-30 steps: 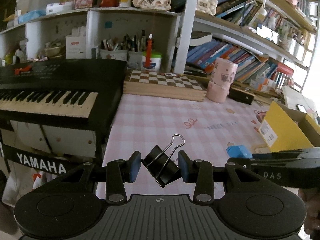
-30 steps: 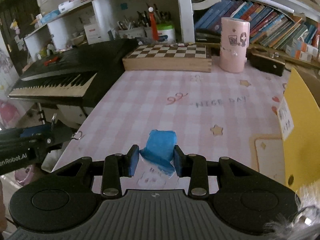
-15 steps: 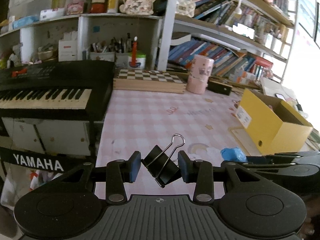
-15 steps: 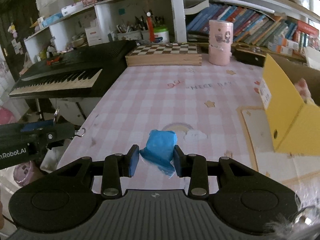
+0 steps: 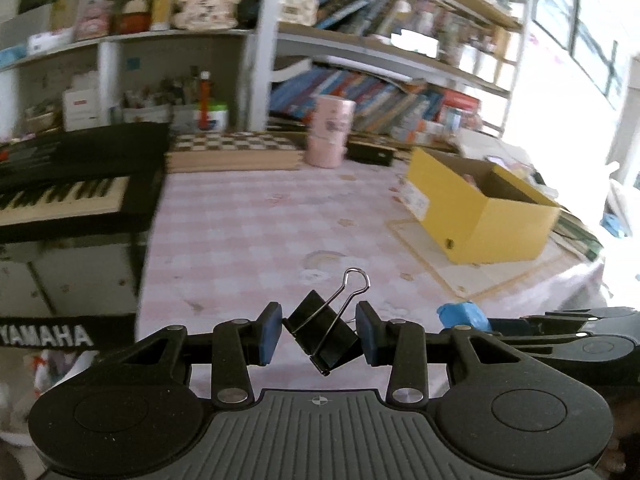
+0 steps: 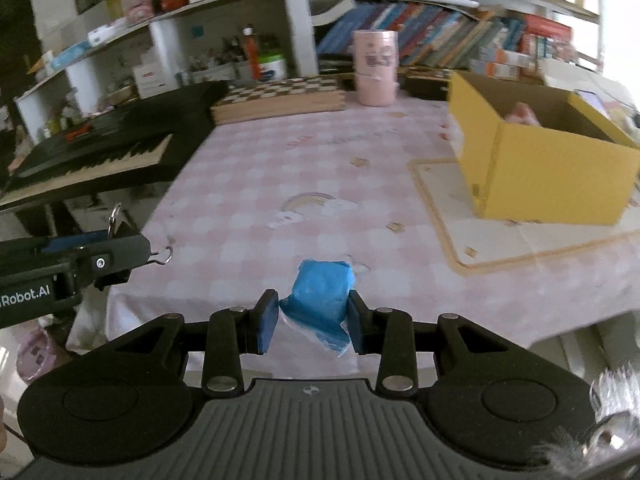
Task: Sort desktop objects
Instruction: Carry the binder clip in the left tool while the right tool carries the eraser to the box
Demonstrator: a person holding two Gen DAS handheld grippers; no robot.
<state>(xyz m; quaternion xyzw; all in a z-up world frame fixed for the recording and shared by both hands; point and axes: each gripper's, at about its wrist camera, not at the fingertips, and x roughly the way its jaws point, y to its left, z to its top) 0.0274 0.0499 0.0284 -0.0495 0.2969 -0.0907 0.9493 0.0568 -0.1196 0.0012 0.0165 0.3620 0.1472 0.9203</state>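
My left gripper (image 5: 319, 334) is shut on a black binder clip (image 5: 323, 330), tilted, its wire handle pointing up. It hangs above the near edge of the pink checked table (image 5: 256, 232). My right gripper (image 6: 312, 320) is shut on a blue wrapped packet (image 6: 322, 298), also over the near edge. In the left wrist view the packet (image 5: 460, 316) and the right gripper show at the right. The left gripper (image 6: 120, 248) enters the right wrist view from the left. An open yellow box (image 6: 540, 160) stands on the table's right side, something pink inside it.
A black Yamaha keyboard (image 5: 68, 184) sits to the left of the table. At the back lie a wooden chessboard (image 6: 280, 98), a pink cylinder (image 6: 375, 68) and a dark case (image 5: 370, 154). Shelves with books and pen pots stand behind. A beige mat (image 6: 480, 224) lies under the box.
Both grippers have drawn back toward the near edge and swung right, each keeping its grip. The yellow box has come fully into both views.
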